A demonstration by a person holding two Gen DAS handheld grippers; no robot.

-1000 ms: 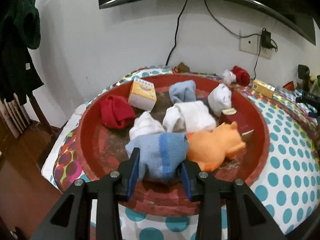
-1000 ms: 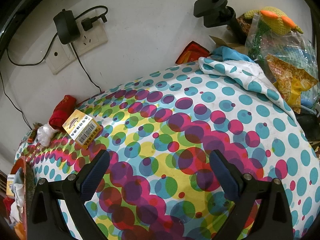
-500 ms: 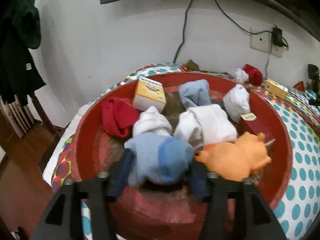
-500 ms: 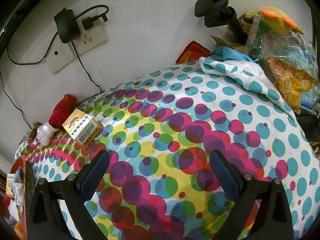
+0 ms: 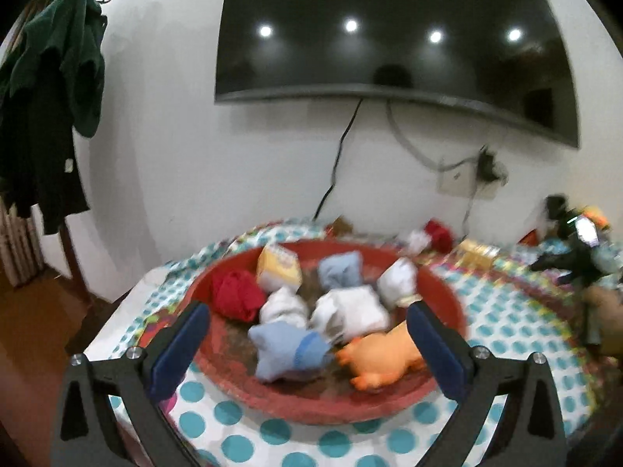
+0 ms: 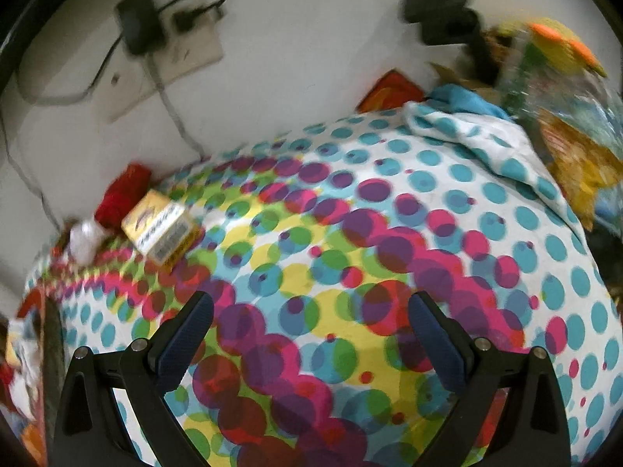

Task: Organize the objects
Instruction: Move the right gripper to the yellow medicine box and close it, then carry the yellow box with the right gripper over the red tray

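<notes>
A red round tray (image 5: 311,404) on the dotted cloth holds a light blue sock (image 5: 286,350), an orange toy animal (image 5: 383,358), a red sock (image 5: 235,297), a yellow box (image 5: 278,268) and several white and blue sock bundles. My left gripper (image 5: 307,313) hovers before the tray's near rim. Its jaws are opening wide, nothing is between them, and the blue sock lies loose in the tray. My right gripper (image 6: 310,299) stands open over the bare dotted cloth. A yellow box (image 6: 161,229), a red sock (image 6: 122,194) and a white bundle (image 6: 83,237) lie by the wall.
A dark screen (image 5: 389,27) hangs on the wall above, with cables down to a socket (image 6: 167,62). Dark clothes (image 5: 46,97) hang at the left. Bags and a plush toy (image 6: 560,46) crowd the cloth's far right, beside a black mount (image 6: 440,11).
The left gripper let go of the blue sock in the tray, opened wide and drew back and upward. The right gripper stayed open and hardly moved.
</notes>
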